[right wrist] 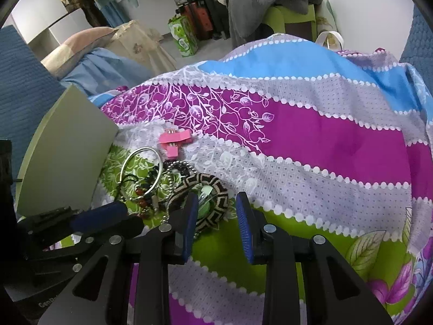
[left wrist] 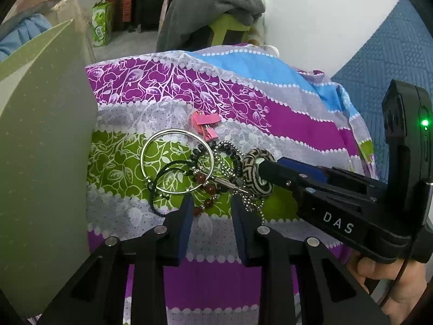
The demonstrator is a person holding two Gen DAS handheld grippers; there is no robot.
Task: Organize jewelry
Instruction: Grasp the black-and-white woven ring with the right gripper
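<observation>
Both tongs (left wrist: 212, 208) (right wrist: 217, 205) apart; green board (left wrist: 46, 162) flanks tangled jewelry (left wrist: 189, 173).

Even, soft indoor light, fairly bright; no hard shadows on bedspread (left wrist: 284, 113). White wall (left wrist: 324, 13) slightly washed out. Strong fisheye bending, dark vignette at corners of both views. Centre sharp; near black parts at bottom edge soft. Green indicator light (left wrist: 425, 122) glares.
</observation>
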